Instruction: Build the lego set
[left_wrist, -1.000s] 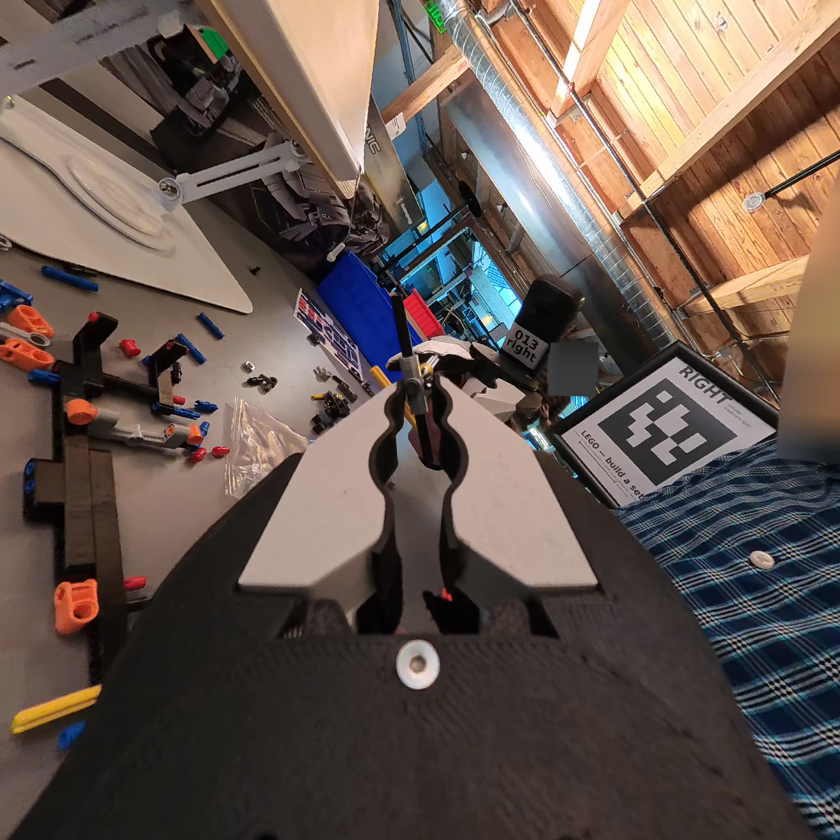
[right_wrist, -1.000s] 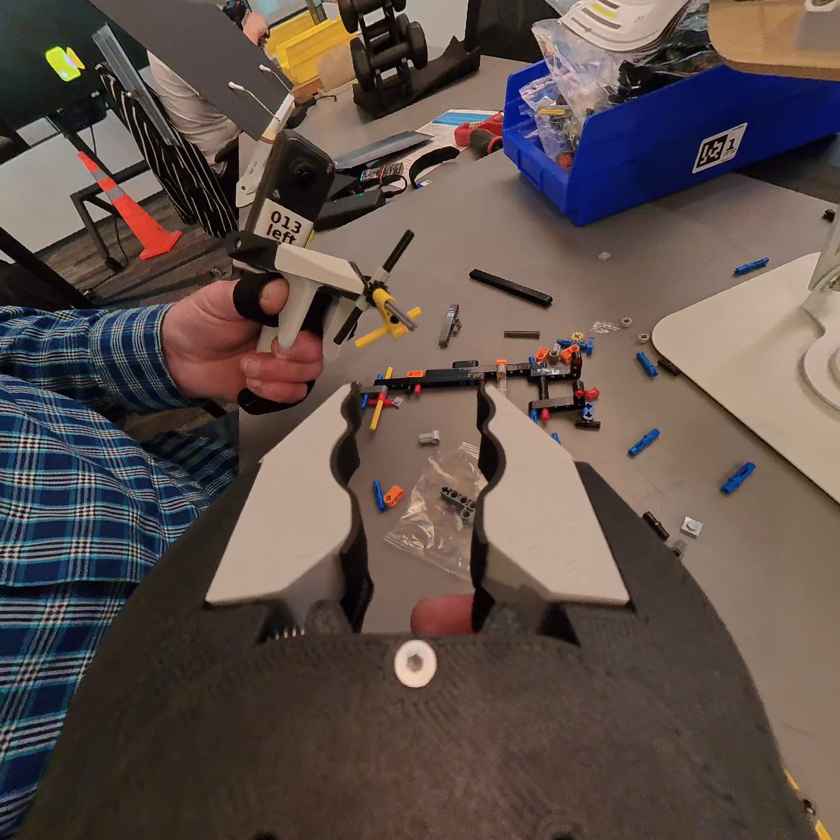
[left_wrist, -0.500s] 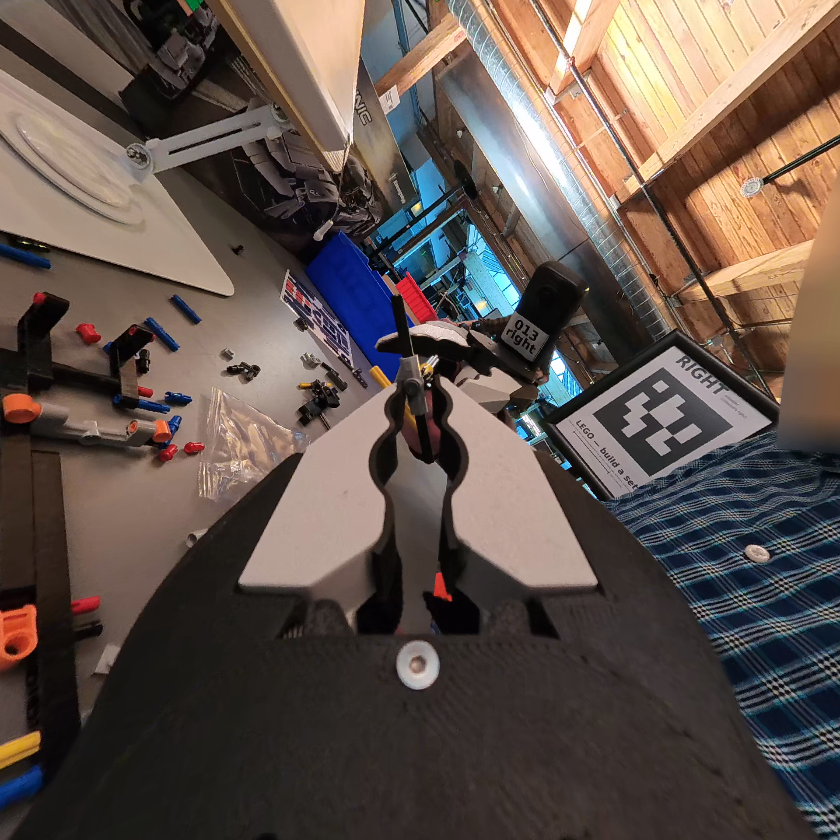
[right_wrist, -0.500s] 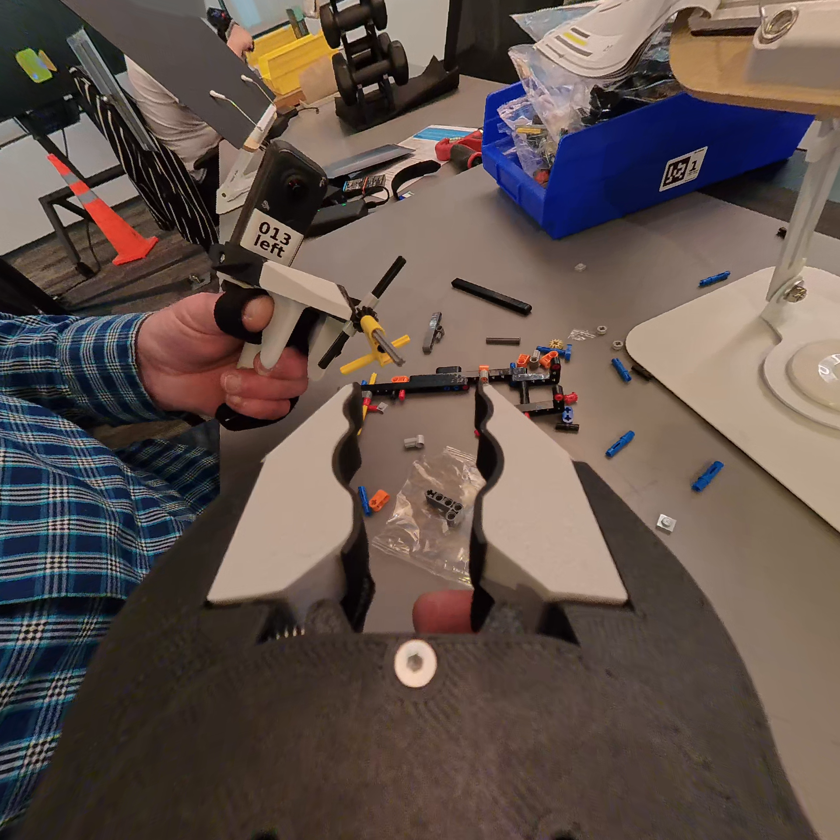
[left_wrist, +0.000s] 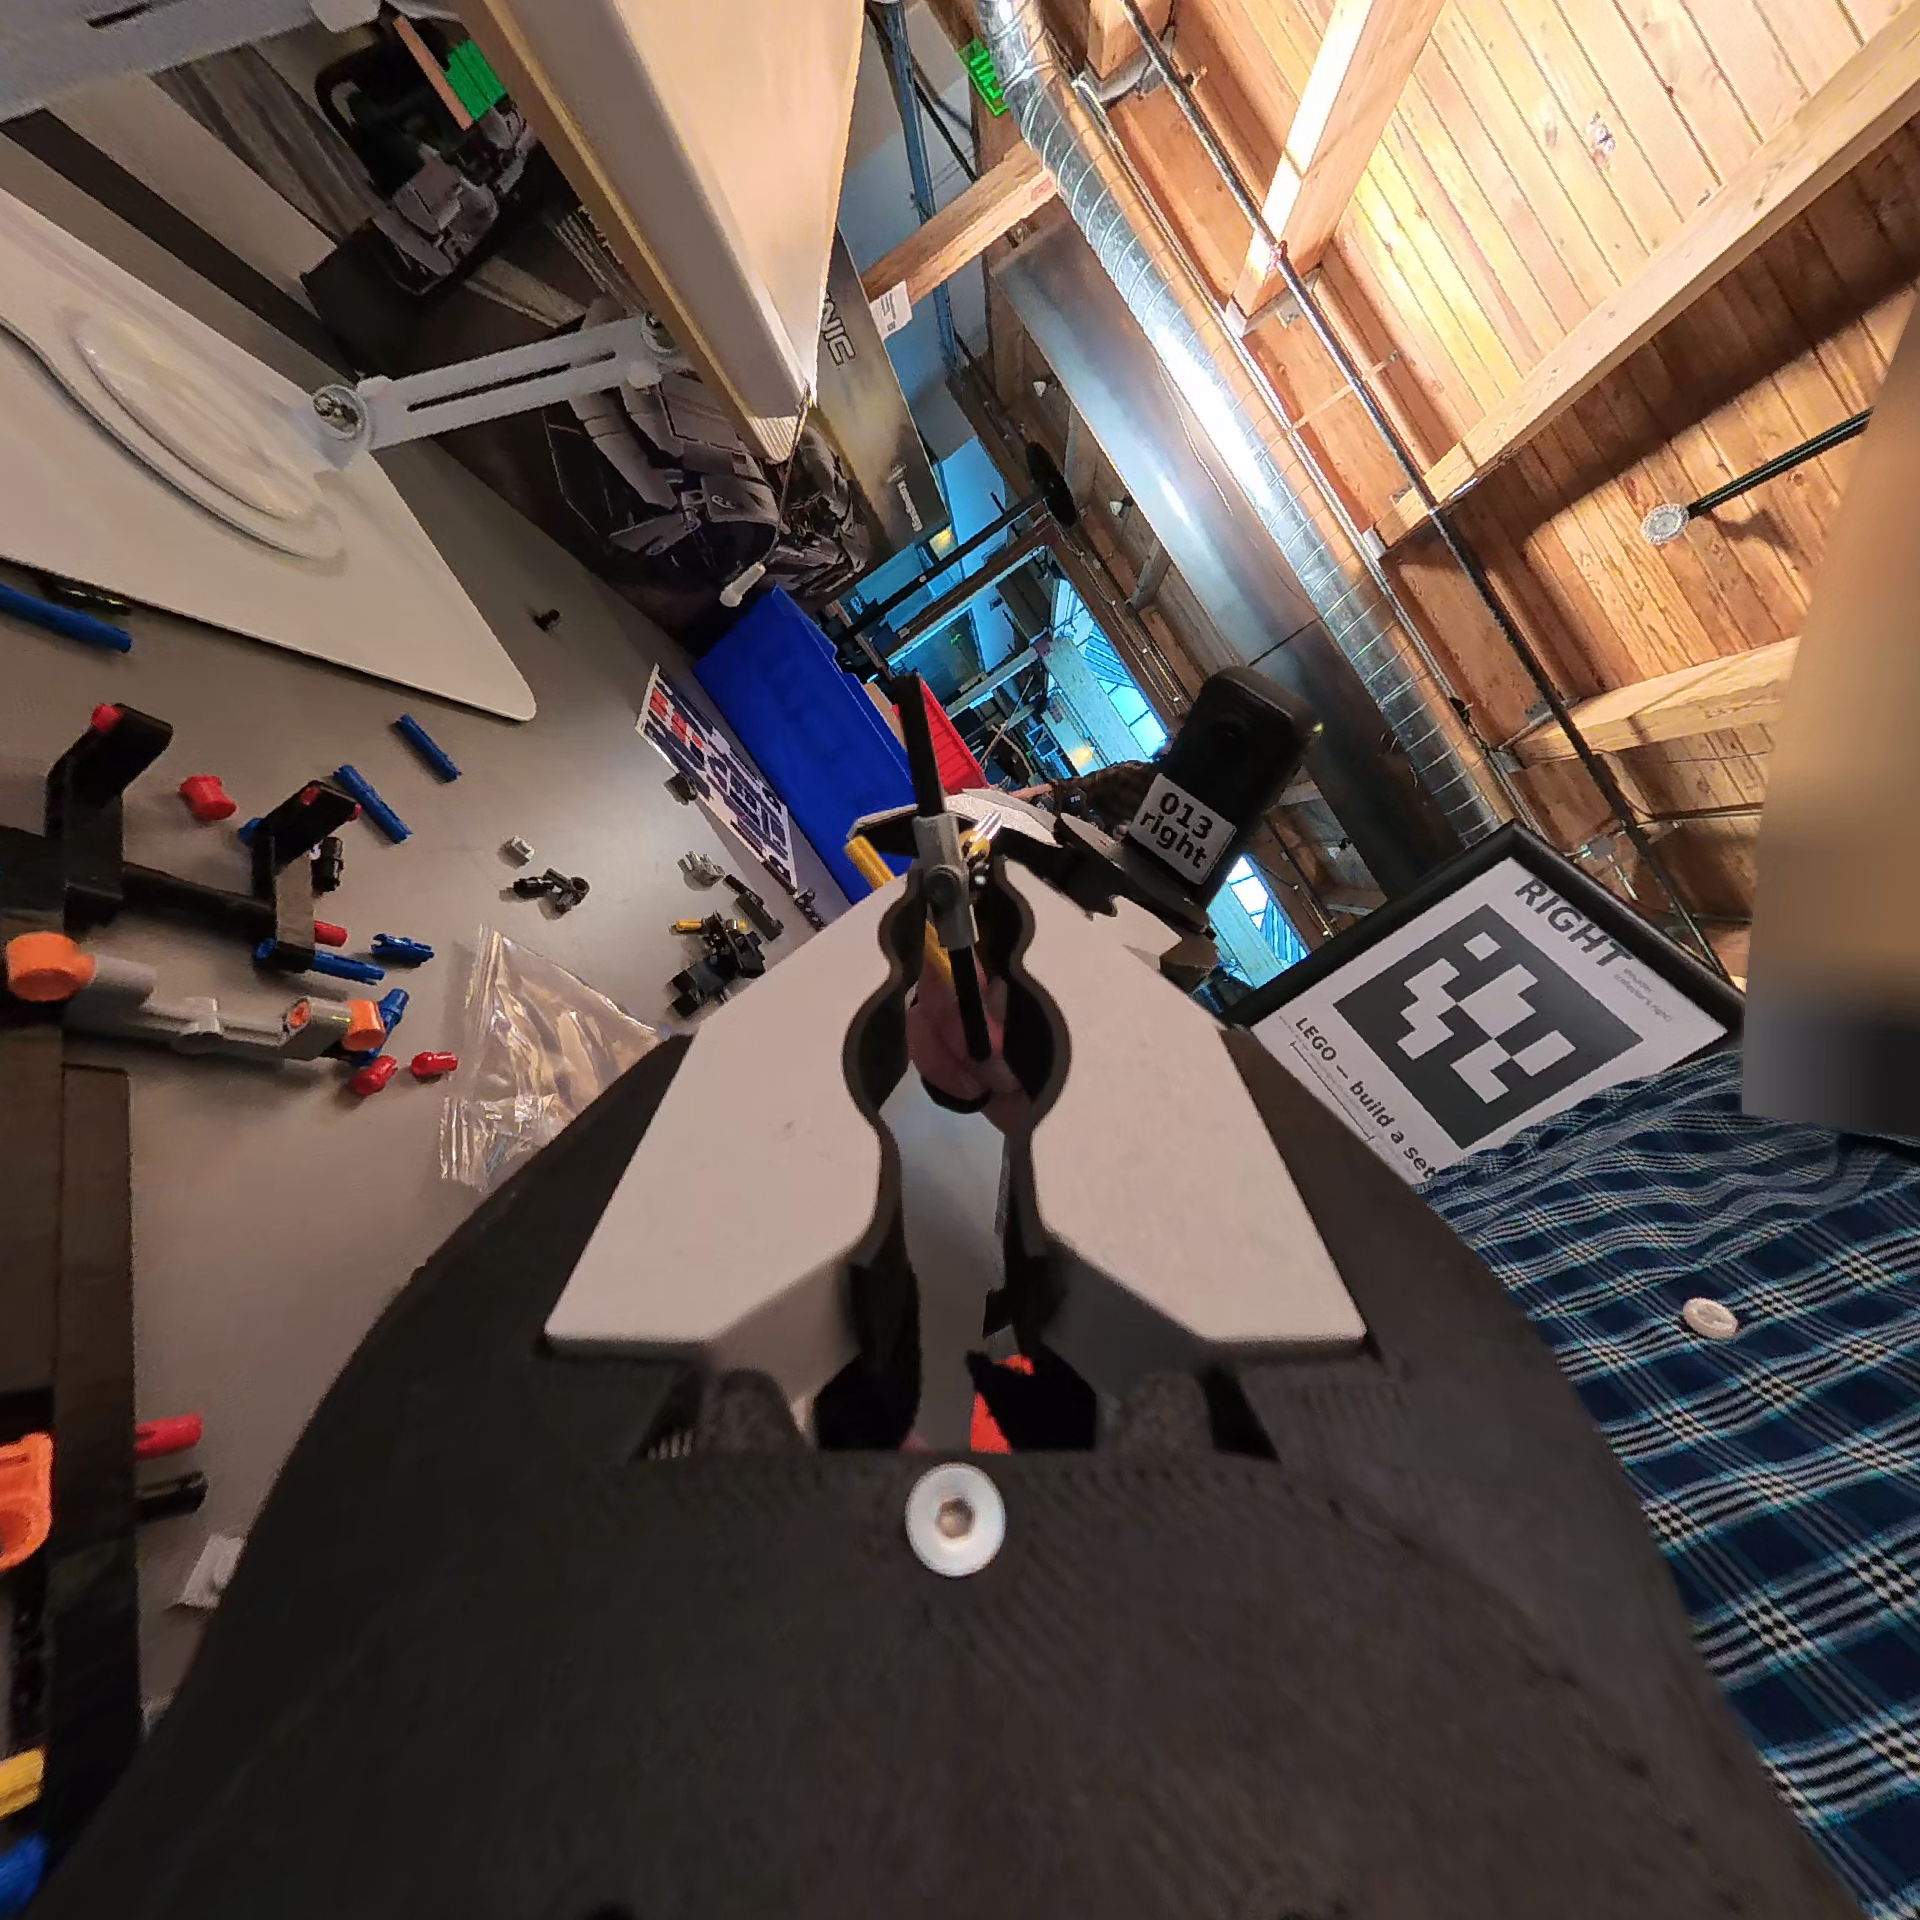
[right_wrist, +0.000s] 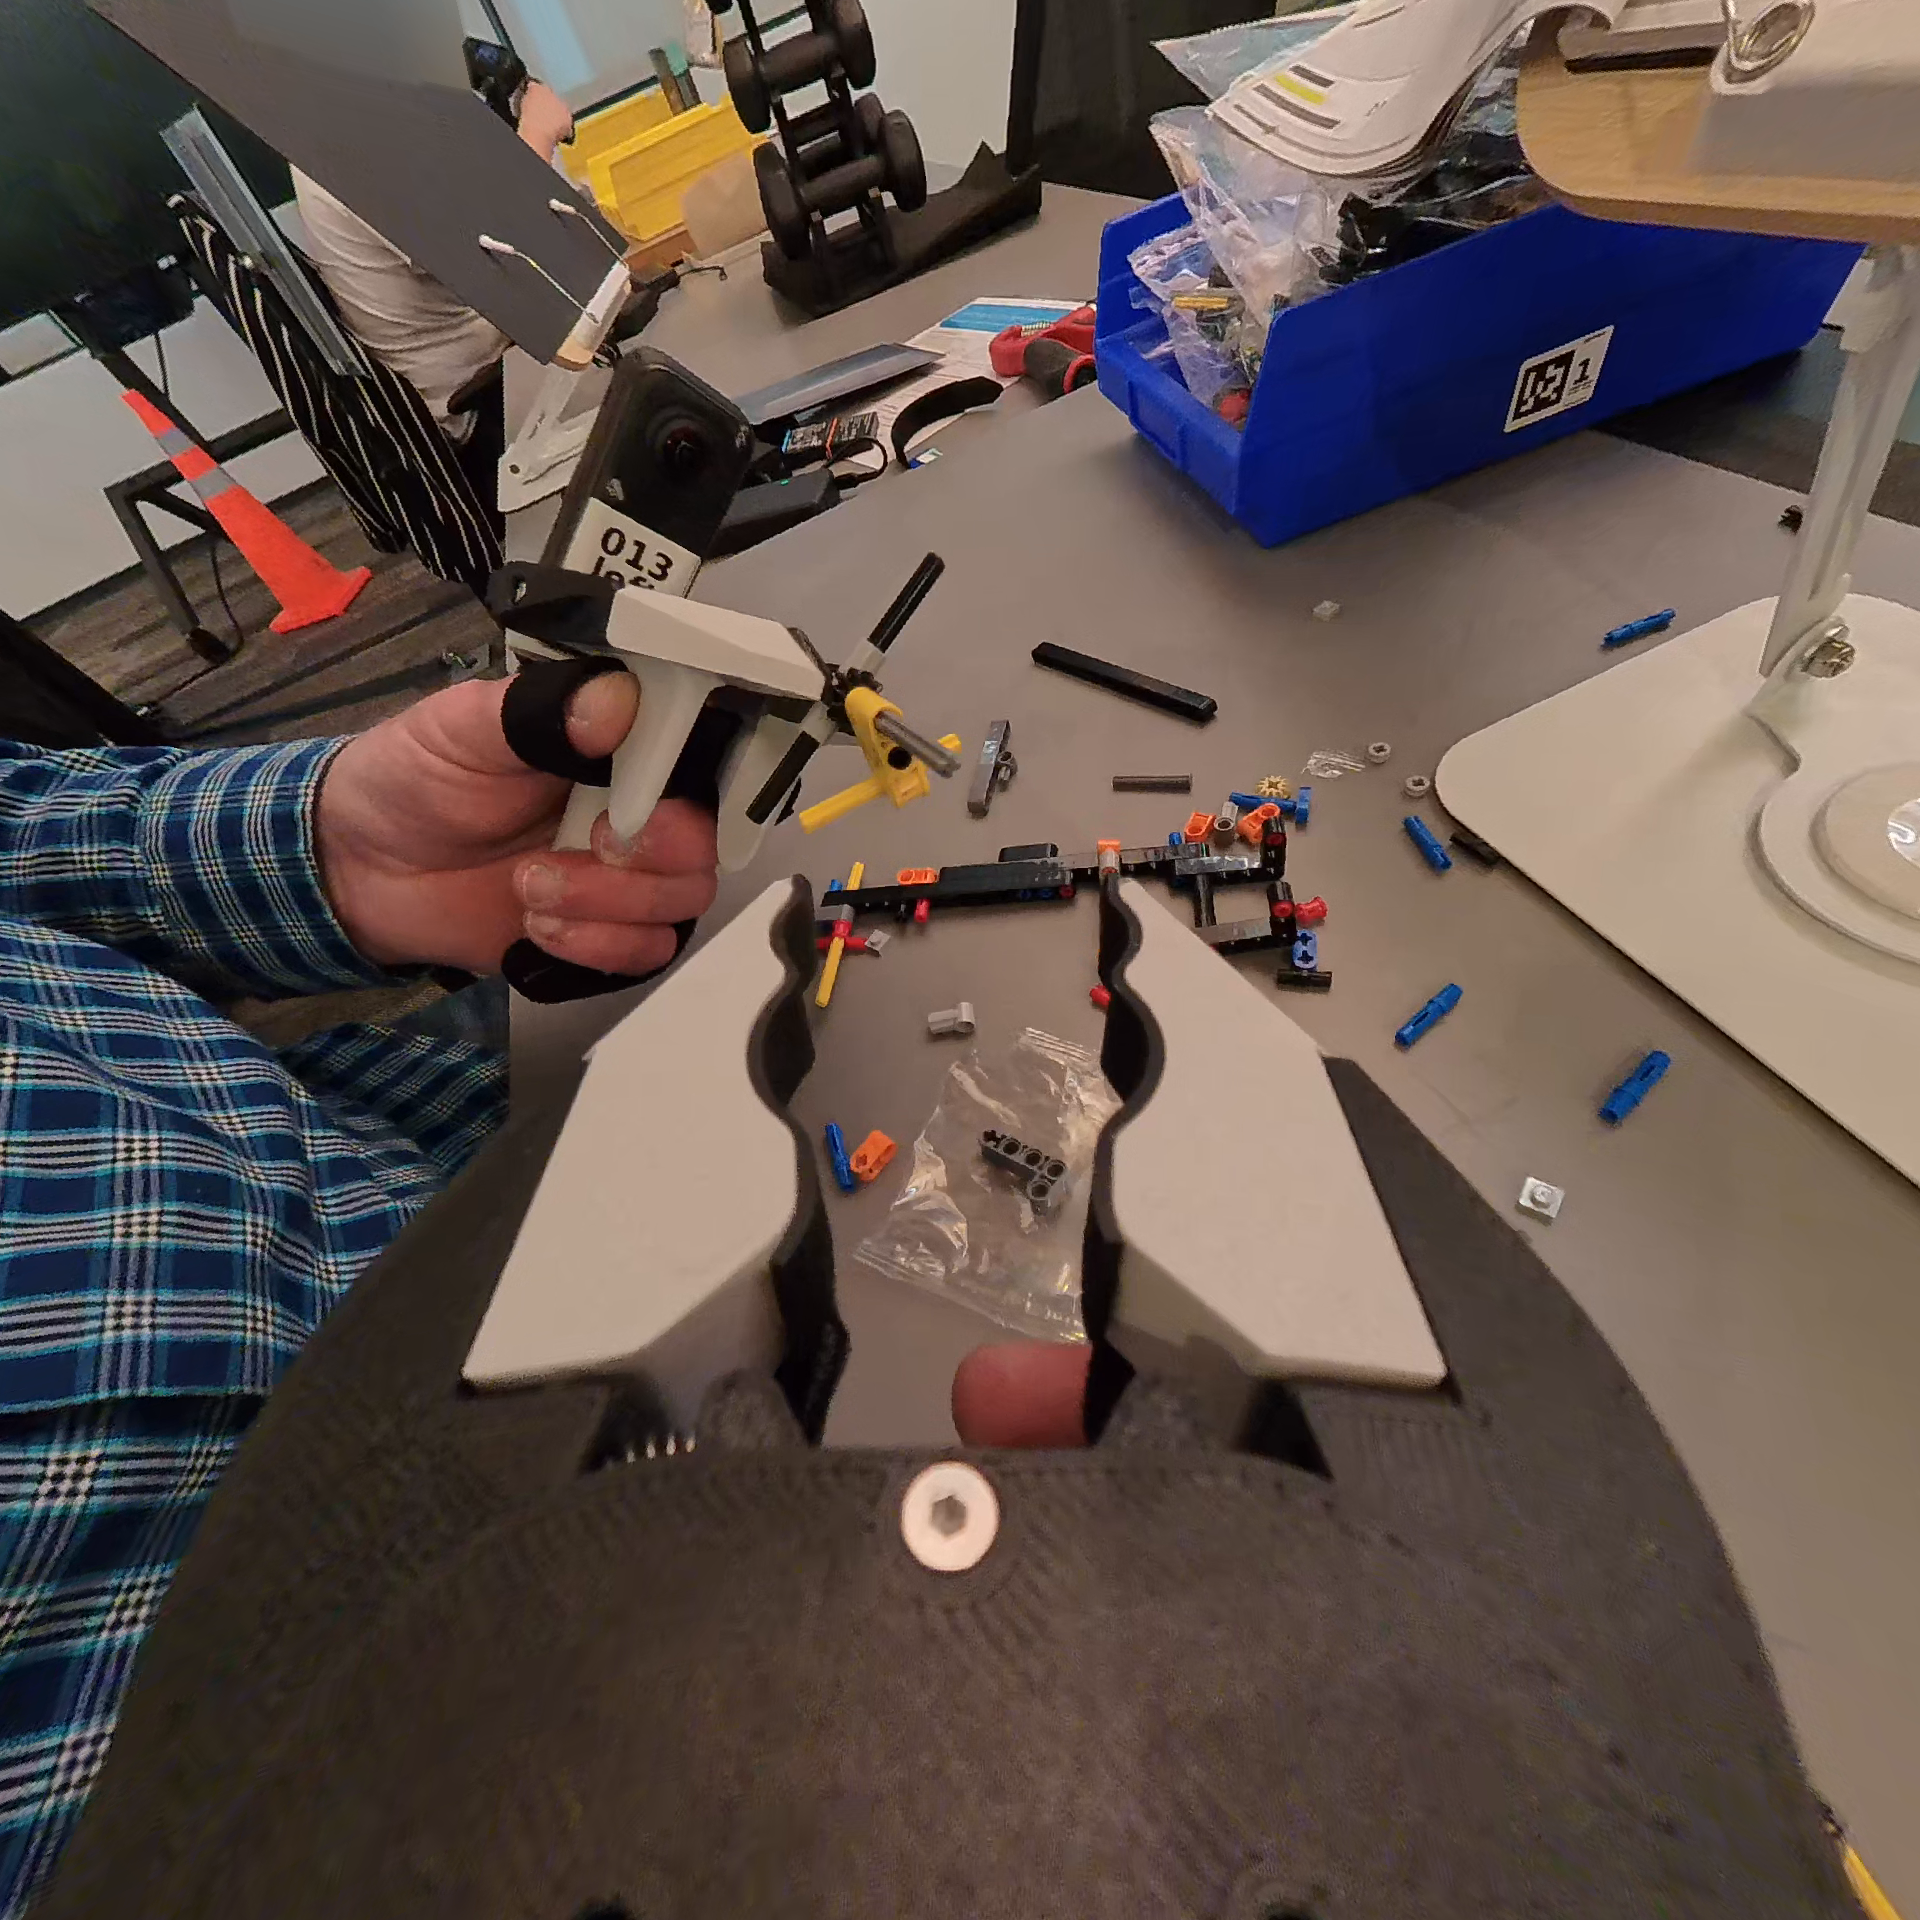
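grey table (right_wrist: 1299, 582) strewn with lego parts. left gripper (right_wrist: 831, 691) clamped black axle subassembly (right_wrist: 883, 717) aloft; right gripper (right_wrist: 951, 997) gaped empty. likely next: fetch mating piece.

black frame (left_wrist: 62, 1195) cut off by left edge.

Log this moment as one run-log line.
left gripper: shut on black axle with yellow connector, held above table | right gripper: open, empty, over plastic bag | black frame: on table

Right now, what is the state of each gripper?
Left gripper: shut on the black axle with yellow connector.
Right gripper: open, holding nothing.
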